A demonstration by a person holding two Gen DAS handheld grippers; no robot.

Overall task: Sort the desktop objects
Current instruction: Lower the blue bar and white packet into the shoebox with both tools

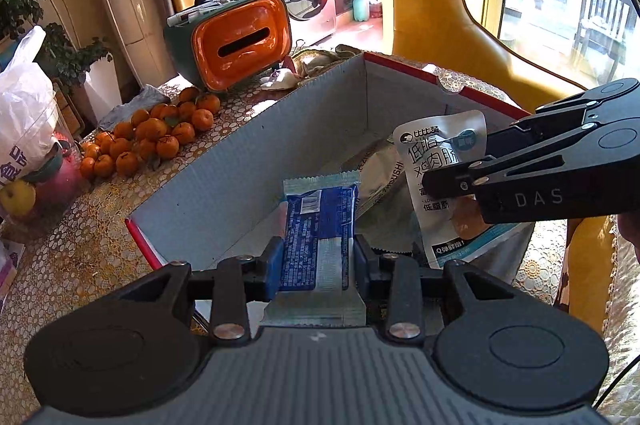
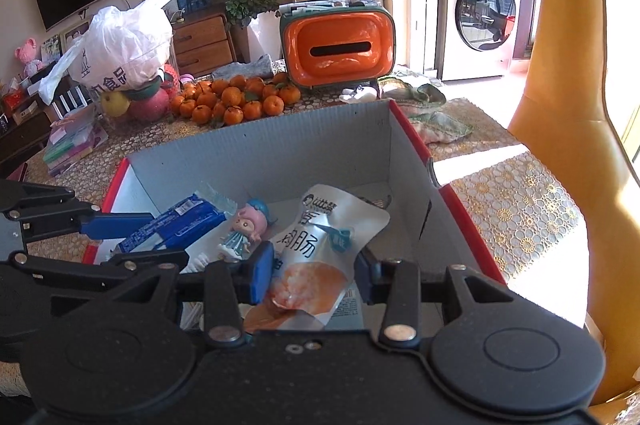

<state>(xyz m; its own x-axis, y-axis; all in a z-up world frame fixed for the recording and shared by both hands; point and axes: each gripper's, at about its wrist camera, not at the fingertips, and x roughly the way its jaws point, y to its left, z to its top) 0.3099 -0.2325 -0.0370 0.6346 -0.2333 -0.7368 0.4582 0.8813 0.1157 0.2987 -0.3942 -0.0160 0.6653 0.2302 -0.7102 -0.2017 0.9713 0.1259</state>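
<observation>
A red-edged cardboard box [image 1: 224, 161] [image 2: 280, 145] with grey inner walls stands open on the table. My left gripper [image 1: 314, 261] is shut on a blue snack packet [image 1: 318, 225], held over the box's near side. My right gripper [image 2: 310, 273] is shut on a white and orange sausage pouch [image 2: 316, 249], also over the box. Each view shows the other gripper: the right gripper [image 1: 444, 185] with the sausage pouch [image 1: 436, 165], and the left gripper [image 2: 132, 237] with the blue snack packet [image 2: 180, 225]. A small pink-haired doll [image 2: 246, 229] lies in the box.
An orange tissue box [image 1: 240, 45] [image 2: 338, 49] with pens on top stands behind the cardboard box. A heap of tangerines [image 1: 152, 137] [image 2: 236, 99] lies to its left, beside a white plastic bag [image 2: 120, 49] and apples [image 2: 132, 105]. A yellow chair [image 2: 560, 129] stands at right.
</observation>
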